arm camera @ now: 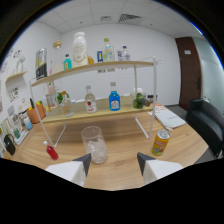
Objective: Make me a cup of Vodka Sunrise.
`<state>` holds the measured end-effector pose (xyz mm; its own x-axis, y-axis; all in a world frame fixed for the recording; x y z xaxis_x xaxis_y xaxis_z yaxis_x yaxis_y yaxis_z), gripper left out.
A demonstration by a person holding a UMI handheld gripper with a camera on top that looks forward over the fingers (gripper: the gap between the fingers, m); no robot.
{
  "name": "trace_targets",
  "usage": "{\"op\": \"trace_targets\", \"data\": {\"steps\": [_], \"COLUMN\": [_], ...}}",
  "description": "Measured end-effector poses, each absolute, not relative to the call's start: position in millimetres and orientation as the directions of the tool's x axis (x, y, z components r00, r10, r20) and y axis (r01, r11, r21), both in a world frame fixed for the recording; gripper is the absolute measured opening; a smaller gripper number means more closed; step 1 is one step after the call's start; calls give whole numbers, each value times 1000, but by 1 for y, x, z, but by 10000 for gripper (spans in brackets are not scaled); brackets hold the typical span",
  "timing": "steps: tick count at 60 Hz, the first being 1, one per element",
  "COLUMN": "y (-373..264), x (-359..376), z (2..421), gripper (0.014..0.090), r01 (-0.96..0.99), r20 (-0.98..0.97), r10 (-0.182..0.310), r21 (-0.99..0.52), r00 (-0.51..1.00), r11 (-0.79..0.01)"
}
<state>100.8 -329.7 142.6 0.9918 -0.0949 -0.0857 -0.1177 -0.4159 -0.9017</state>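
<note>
A clear glass (95, 144) with ice in its bottom stands on the wooden table (125, 132), just ahead of my left finger (84, 162). My gripper (114, 161) is open with nothing between its fingers; the right finger (145, 160) is well apart from the left. An orange drink can (160, 142) stands ahead of the right finger. A small red bottle (51, 151) lies to the left of the glass. On the lower shelf (100, 114) stand a red-labelled clear bottle (90, 101) and a blue bottle (114, 100).
A two-tier white-framed shelf (145, 95) crosses the table beyond the glass; its upper board holds a large white jar (79, 49) and several bottles. Small items crowd the left side. A black sofa (207, 120) sits at the right, a dark door (190, 70) behind it.
</note>
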Motion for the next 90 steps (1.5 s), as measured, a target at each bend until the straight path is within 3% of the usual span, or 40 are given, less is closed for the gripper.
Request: {"op": "trace_targets", "data": {"steps": [8, 26, 36, 40, 59, 76, 90], "y": [-325, -232, -170, -151, -115, -119, -142], "x": [49, -39, -52, -54, -53, -58, -61], "z": [140, 213, 227, 222, 189, 193, 226], "gripper": [858, 857, 846, 798, 366, 350, 352], "r01": [-125, -94, -52, -48, -4, 10, -23], "r20": [-111, -113, -64, -59, -5, -1, -36], "r10": [-59, 54, 47, 42, 2, 37, 49], "r21": [-897, -956, -972, -970, -960, -960, -971], "r00": [992, 992, 997, 997, 1000, 999, 998], "r11": [-424, -276, -230, -239, -282, -280, -240]}}
